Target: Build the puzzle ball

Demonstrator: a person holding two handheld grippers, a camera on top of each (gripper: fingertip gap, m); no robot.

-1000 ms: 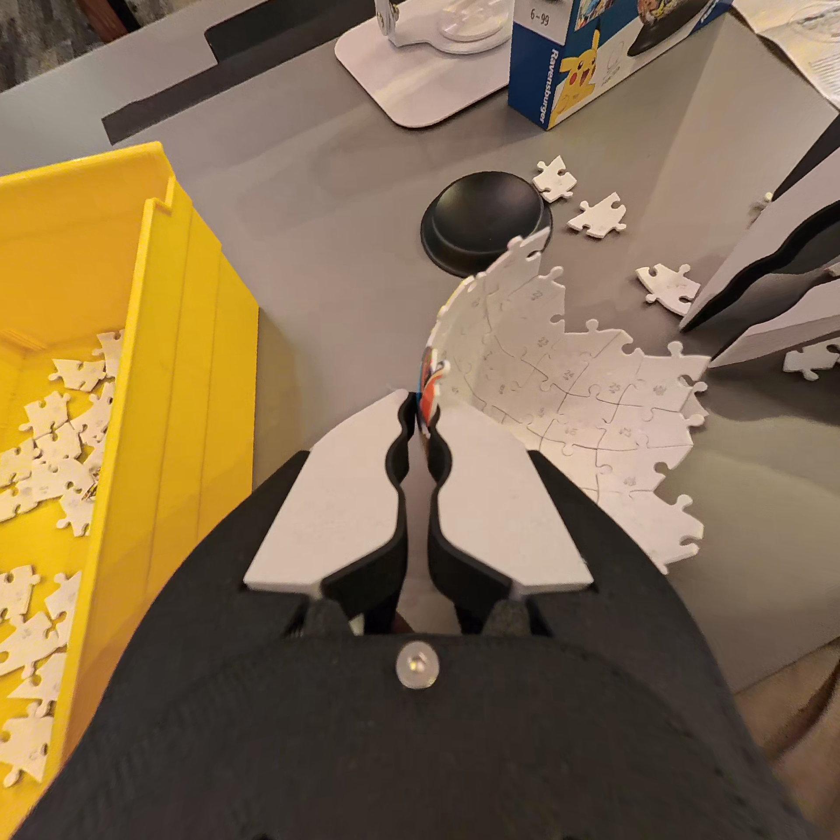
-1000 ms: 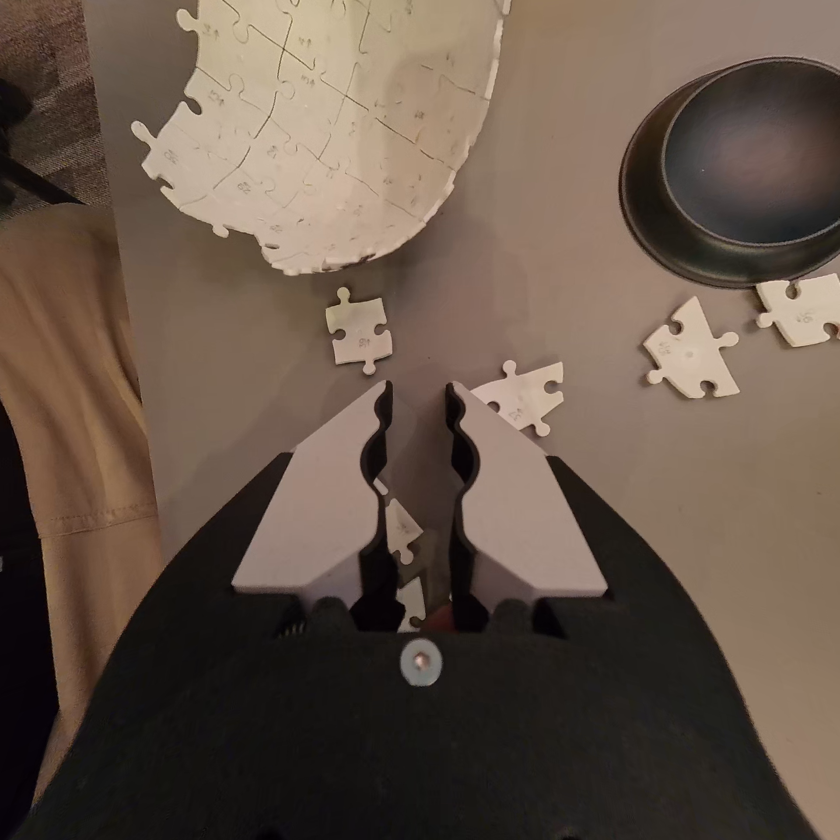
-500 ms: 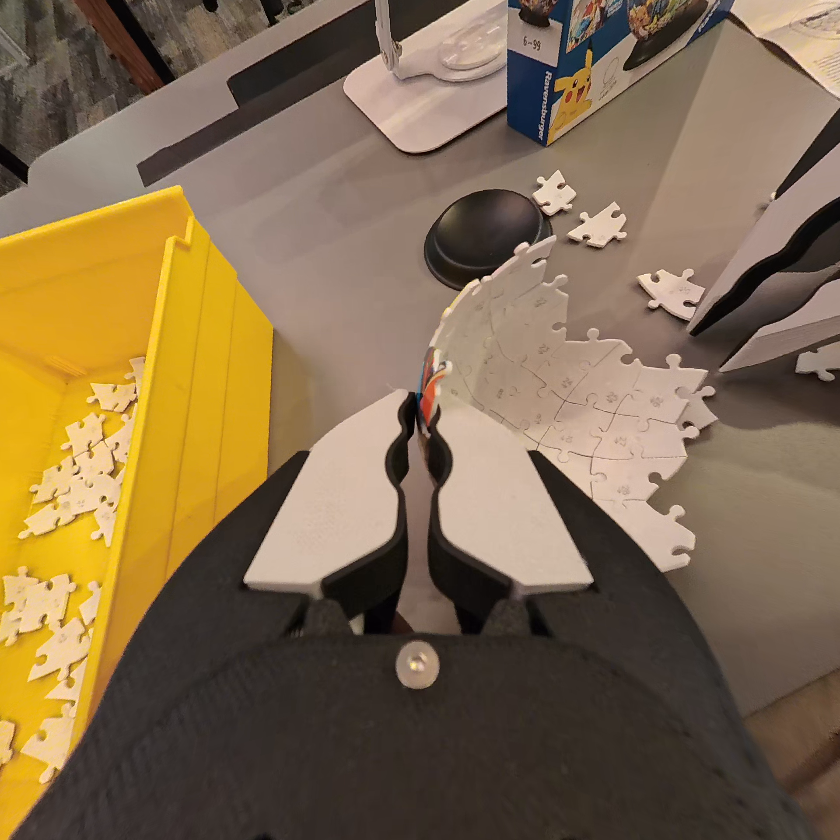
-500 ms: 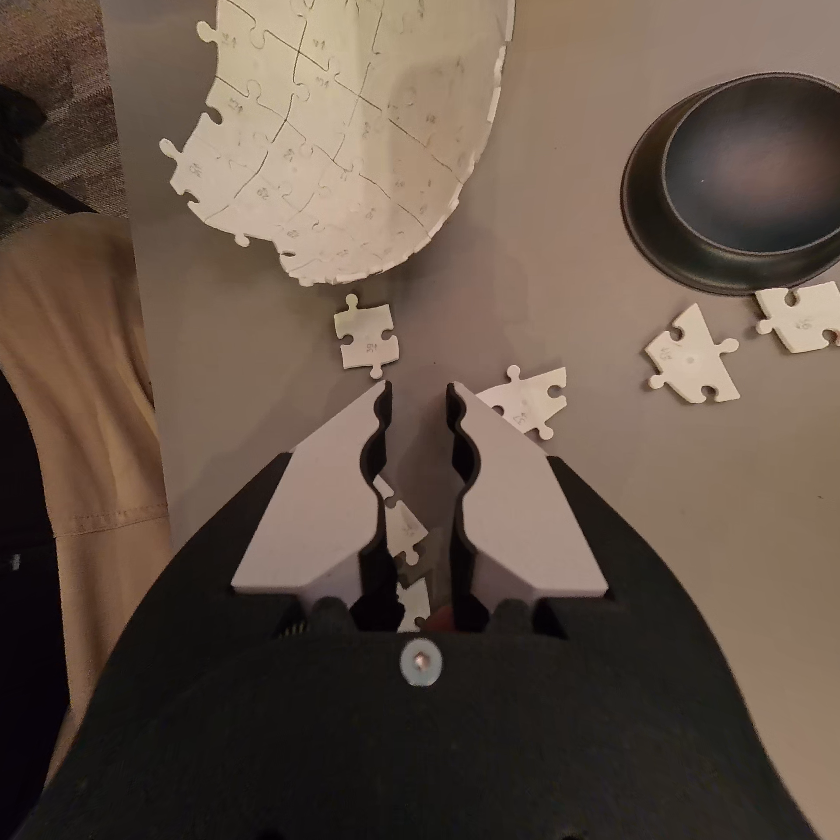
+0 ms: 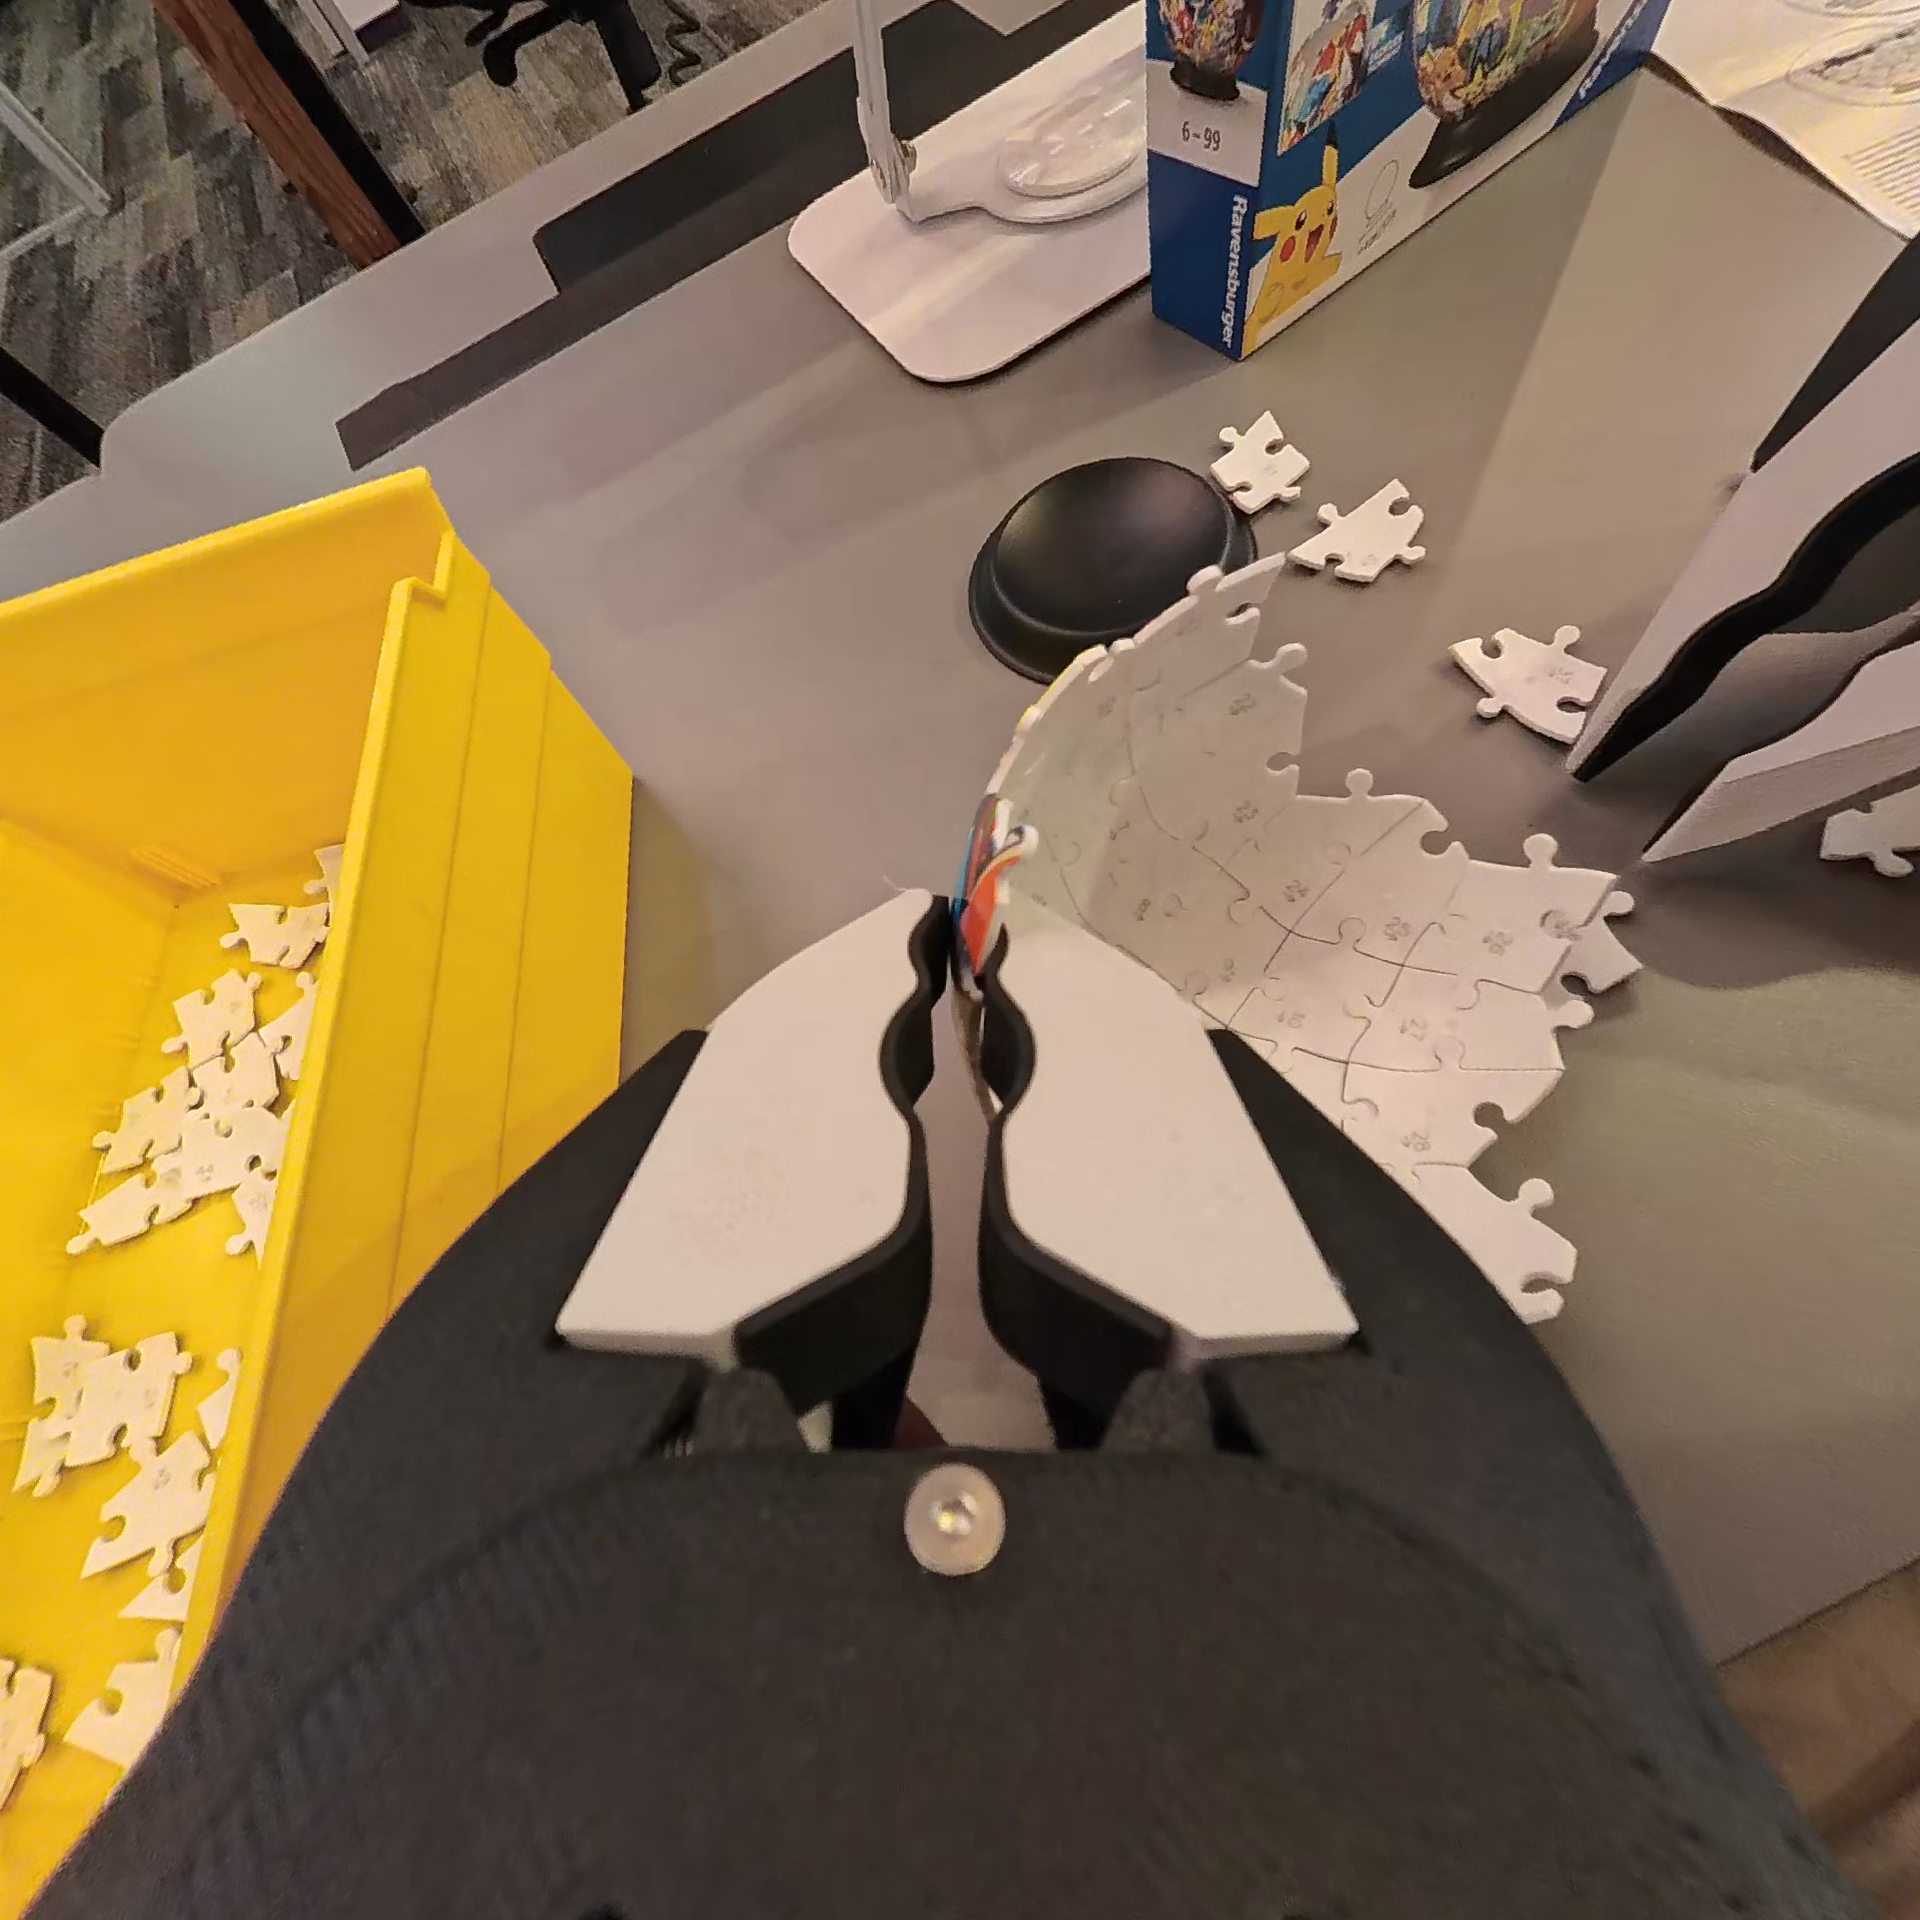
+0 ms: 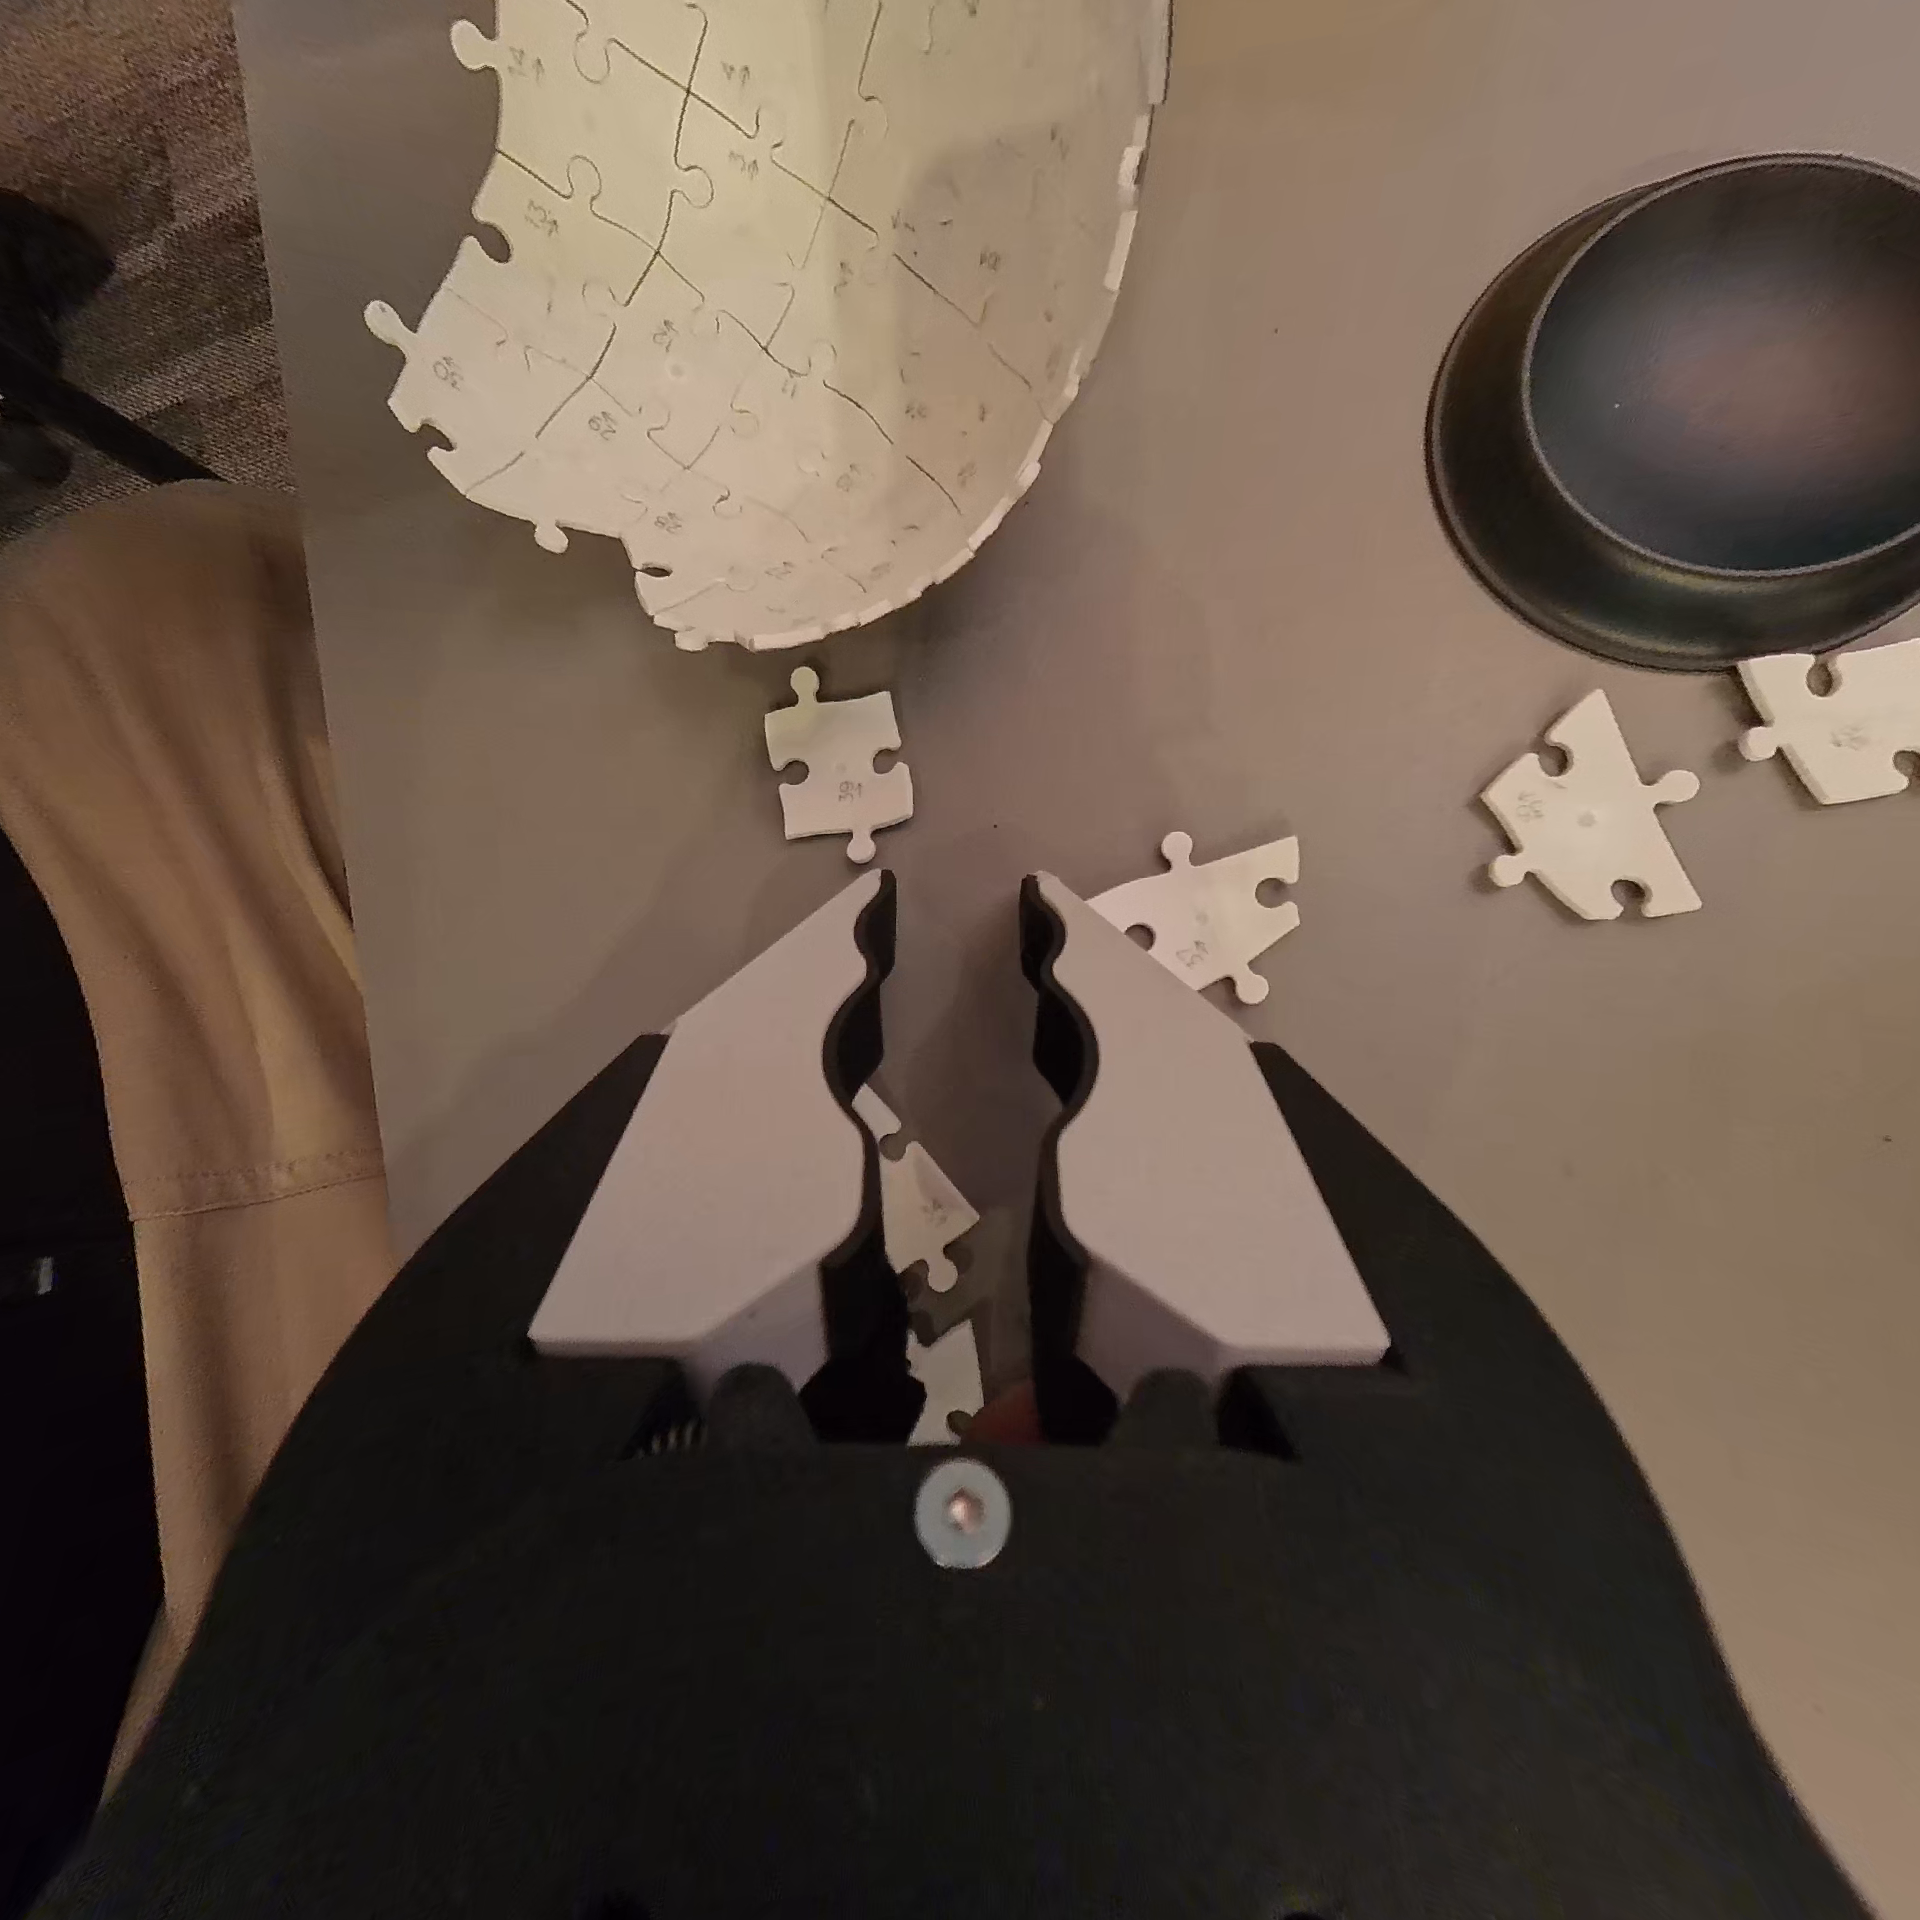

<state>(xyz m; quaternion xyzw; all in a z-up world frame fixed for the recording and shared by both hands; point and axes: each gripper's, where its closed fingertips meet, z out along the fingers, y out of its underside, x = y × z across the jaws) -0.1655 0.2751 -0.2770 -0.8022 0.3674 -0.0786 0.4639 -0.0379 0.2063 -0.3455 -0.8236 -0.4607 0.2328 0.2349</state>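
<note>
The grey worktop [image 5: 810, 665] fills both views. At the left of the left wrist view stands a yellow bin [image 5: 436, 831] with many loose white pieces in it. At the top edge are a blue puzzle box [image 5: 1340, 177] and a white stand base [image 5: 966, 281].

The part-built puzzle ball shell [image 5: 1340, 935], a curved sheet of joined pieces shown from its white inner face, sits right of centre in the left wrist view, with the black domed ball stand [image 5: 1112, 561] just behind it. The left hand-held gripper [image 5: 968, 940] is clamped on the shell's near rim, where the coloured printed face shows between the fingertips.

Over the last second the shell has been drawn a little toward the lower part of the right wrist view, so its ragged lower edge [image 6: 748, 623] now lies just above a loose puzzle piece [image 6: 840, 774]. The left grip has not changed.

The right hand-held gripper [image 6: 956, 904] hangs with its jaws apart and nothing between the tips, just below that piece; a second piece [image 6: 1210, 914] lies beside its right finger, and two more [image 6: 1590, 810] sit below the stand [image 6: 1704, 405].

This reads as bringing shell and next piece together; the right gripper will probably have to take that nearest piece and fit it to the open edge.
</note>
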